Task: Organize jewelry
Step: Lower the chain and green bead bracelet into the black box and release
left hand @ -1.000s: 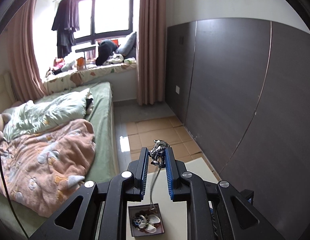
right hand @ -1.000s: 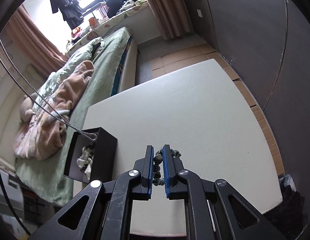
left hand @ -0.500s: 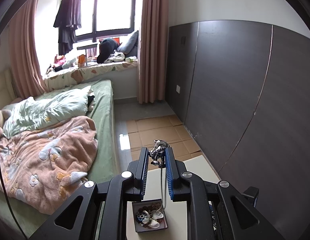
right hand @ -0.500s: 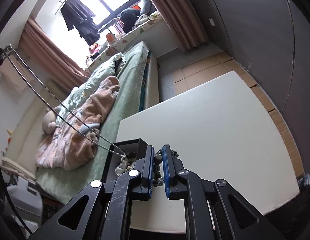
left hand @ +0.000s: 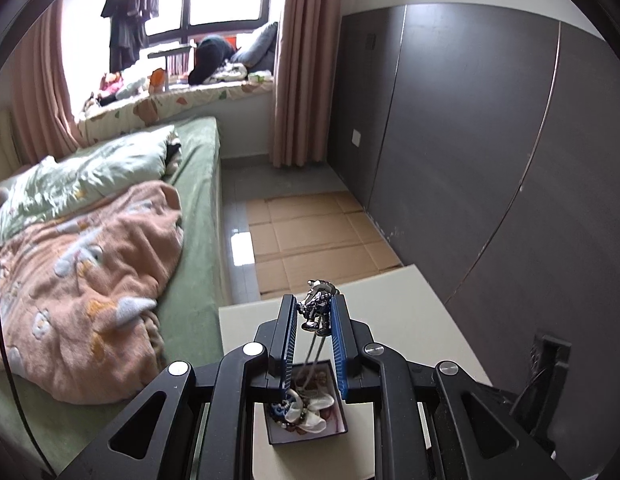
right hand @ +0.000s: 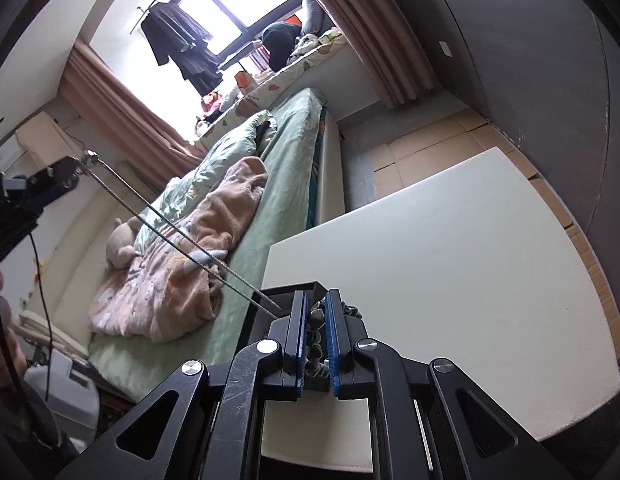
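Across the left half of both views a green bed (left hand: 198, 216) is seen, with a pink blanket (left hand: 90, 280) heaped on it at nine o'clock. Beside it, at four o'clock in the right wrist view, a white surface (right hand: 449, 248) is spread wide and bare. On that surface, near the edge by the bed, a small dark jewelry box (left hand: 306, 412) is set, its lid off; a pale flower-shaped piece and beads are lying inside. Right over the box the left gripper (left hand: 314, 312) is held, its jaws pinching a silver pendant (left hand: 317, 308) at their tips. From the pendant a thin chain (left hand: 314, 356) is hung straight down into the box; in the right wrist view it is seen as two taut strands (right hand: 182, 240) running from ten o'clock to the box rim. At six o'clock there, the right gripper (right hand: 317, 316) is held just beside the box, jaws pressed on a beaded bracelet (right hand: 315, 336).
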`<state>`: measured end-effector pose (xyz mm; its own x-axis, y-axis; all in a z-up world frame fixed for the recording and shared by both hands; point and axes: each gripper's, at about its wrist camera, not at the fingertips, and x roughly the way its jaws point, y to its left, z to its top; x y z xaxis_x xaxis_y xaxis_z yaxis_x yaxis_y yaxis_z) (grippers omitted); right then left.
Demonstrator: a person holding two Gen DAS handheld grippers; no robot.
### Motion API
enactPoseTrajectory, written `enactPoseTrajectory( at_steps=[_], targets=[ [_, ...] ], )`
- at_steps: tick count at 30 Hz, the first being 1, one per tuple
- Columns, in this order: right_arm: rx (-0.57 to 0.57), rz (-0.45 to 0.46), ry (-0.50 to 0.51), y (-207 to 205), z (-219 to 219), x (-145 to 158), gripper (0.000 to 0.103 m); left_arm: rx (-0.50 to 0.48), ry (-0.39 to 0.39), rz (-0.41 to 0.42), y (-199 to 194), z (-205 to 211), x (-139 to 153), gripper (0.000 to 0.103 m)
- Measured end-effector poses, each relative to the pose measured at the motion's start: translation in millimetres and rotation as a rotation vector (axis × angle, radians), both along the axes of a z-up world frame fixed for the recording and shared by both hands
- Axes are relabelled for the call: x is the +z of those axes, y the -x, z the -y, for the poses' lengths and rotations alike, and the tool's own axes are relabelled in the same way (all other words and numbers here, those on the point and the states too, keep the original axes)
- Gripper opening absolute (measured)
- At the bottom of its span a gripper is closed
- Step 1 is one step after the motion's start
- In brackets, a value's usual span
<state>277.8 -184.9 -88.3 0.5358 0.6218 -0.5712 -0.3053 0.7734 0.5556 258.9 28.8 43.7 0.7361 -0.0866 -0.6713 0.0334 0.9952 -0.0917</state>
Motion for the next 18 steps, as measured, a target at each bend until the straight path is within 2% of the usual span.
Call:
enactPoseTrajectory(
  at_steps=[5, 13, 18],
  targets=[
    [0.007, -0.005, -0.015, -3, -9, -3, 0.011, -0.001, 0.045, -0.068, -7, -7, -40, 0.018],
    [0.009, 0.015, -0.051, -2, -20, -1, 0.011, -0.034, 0.205, -0.205, -19, -15, -103, 0.018],
    [0.014, 0.016, -0.058, -5, -28, -2, 0.011, 0.023, 0.273, -0.275, -15, -29, -138, 0.018]
  ],
)
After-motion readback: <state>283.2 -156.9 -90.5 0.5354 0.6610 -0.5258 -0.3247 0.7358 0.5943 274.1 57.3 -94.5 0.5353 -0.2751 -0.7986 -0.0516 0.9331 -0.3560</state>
